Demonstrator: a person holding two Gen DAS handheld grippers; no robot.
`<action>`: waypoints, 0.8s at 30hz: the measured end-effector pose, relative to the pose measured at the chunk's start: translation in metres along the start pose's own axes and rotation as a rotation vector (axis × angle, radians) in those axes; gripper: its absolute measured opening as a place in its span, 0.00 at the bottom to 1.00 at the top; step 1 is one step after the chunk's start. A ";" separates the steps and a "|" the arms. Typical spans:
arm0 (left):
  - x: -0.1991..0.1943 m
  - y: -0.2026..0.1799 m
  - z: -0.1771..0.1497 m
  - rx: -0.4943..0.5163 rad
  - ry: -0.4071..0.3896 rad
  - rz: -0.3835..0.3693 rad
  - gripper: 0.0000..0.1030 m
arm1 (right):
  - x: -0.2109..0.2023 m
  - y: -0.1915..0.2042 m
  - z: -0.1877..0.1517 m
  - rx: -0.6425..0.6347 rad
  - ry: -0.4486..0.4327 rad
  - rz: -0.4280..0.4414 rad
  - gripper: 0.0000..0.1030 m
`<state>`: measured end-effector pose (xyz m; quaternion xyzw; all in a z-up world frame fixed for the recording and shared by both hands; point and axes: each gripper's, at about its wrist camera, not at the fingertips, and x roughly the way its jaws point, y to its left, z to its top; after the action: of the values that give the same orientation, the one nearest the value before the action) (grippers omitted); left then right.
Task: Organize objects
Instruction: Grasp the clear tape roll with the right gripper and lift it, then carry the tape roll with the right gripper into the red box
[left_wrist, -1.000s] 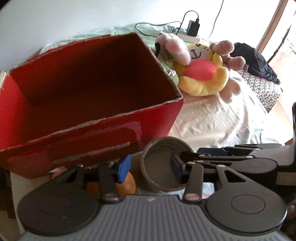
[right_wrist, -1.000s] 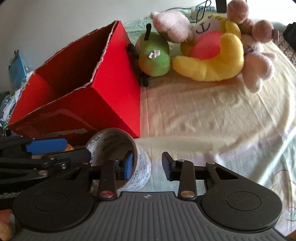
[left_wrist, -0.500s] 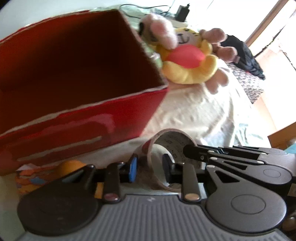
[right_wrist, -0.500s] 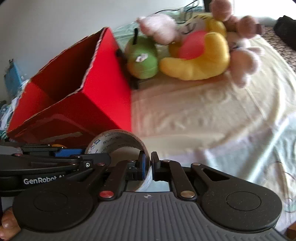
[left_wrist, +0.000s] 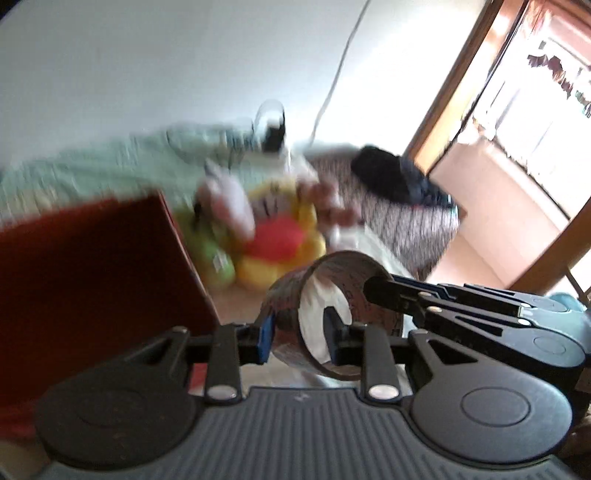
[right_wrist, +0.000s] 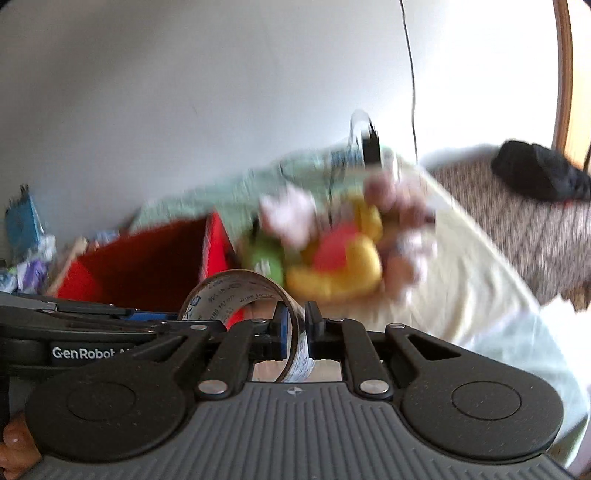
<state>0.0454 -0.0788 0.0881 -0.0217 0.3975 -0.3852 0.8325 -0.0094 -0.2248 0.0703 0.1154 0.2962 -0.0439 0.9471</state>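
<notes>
The red cardboard box (left_wrist: 96, 288) stands open-topped on the bed's pale sheet (right_wrist: 476, 295), with blurred plush toys (right_wrist: 332, 251) just beside its far corner. In front of them the roll of packing tape (left_wrist: 332, 314) is held off the sheet. The left gripper (left_wrist: 299, 332) clamps the roll's left wall, and the right gripper (right_wrist: 295, 328) pinches its opposite wall.

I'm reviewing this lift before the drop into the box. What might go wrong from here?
Both grippers pinch only the thin wall of the tape roll: the right gripper on one side, the left gripper on the other. Uneven pulling may twist it loose. The frames are motion-blurred, so a fast swing might clip the edge of the red box.
</notes>
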 end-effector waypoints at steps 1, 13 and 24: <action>-0.009 0.004 0.007 0.002 -0.031 0.008 0.26 | -0.001 0.003 0.010 -0.007 -0.024 0.016 0.11; -0.035 0.107 0.031 -0.140 -0.104 0.167 0.26 | 0.070 0.073 0.060 -0.117 0.068 0.203 0.10; 0.038 0.177 0.015 -0.281 0.080 0.210 0.26 | 0.170 0.115 0.040 -0.244 0.333 0.123 0.09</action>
<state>0.1804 0.0163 0.0130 -0.0809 0.4805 -0.2371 0.8405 0.1698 -0.1257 0.0276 0.0232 0.4442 0.0698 0.8929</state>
